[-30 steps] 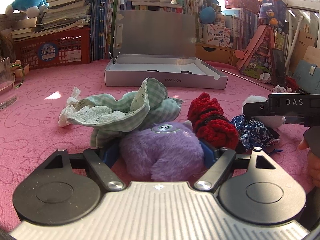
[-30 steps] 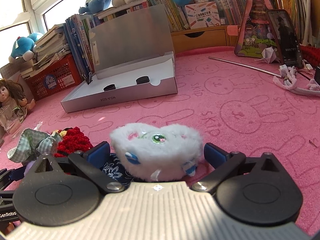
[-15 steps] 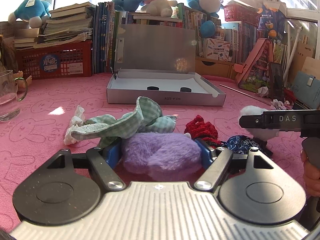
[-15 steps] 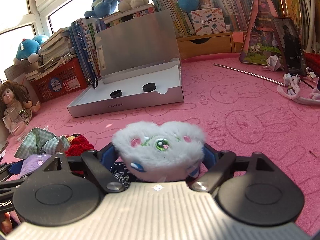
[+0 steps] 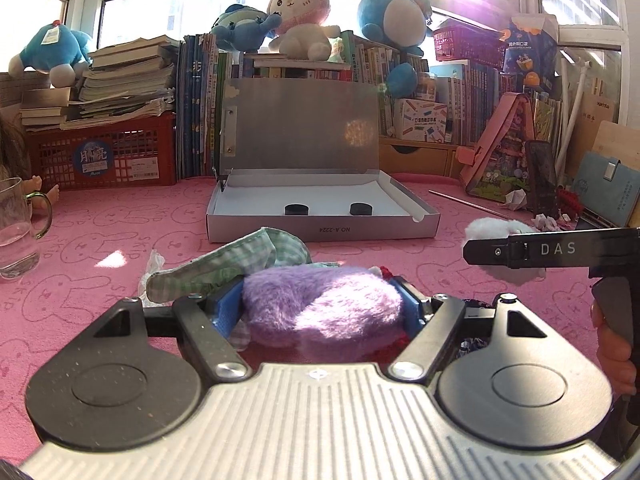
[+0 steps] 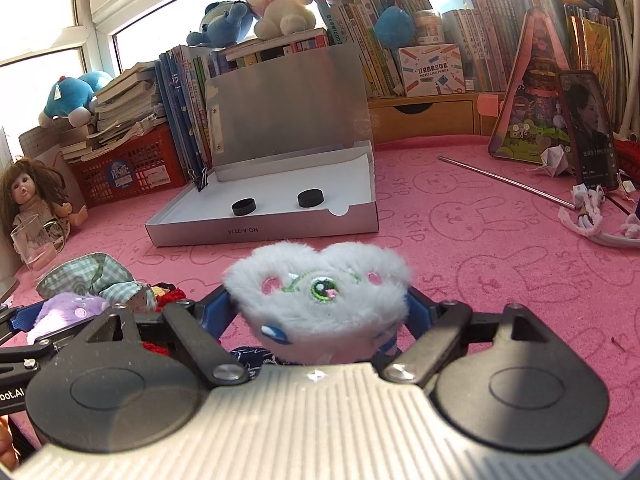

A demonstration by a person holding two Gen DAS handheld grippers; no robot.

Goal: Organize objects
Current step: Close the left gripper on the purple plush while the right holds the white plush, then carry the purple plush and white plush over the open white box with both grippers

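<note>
My left gripper (image 5: 320,304) is shut on a fluffy purple plush (image 5: 320,312) and holds it above the pink mat. My right gripper (image 6: 320,304) is shut on a fluffy white plush (image 6: 320,288) with a green embroidered eye, also lifted. A green checked cloth (image 5: 240,260) lies just behind the purple plush. Red knit items (image 6: 168,294) and a dark blue patterned cloth (image 6: 250,356) lie under and between the grippers. An open grey box (image 5: 320,216) with two black discs (image 5: 296,210) stands ahead; it also shows in the right wrist view (image 6: 272,208).
A glass mug (image 5: 16,232) stands at the left, a doll (image 6: 34,196) beside it. A red crate (image 5: 104,156), books and plush toys line the back. A metal rod (image 6: 504,178), a phone (image 6: 592,128) and white cords (image 6: 592,220) lie at the right.
Both grippers have closed on their plush toys and risen from the mat. The purple plush came out from under the checked cloth; the box now looks lower and closer.
</note>
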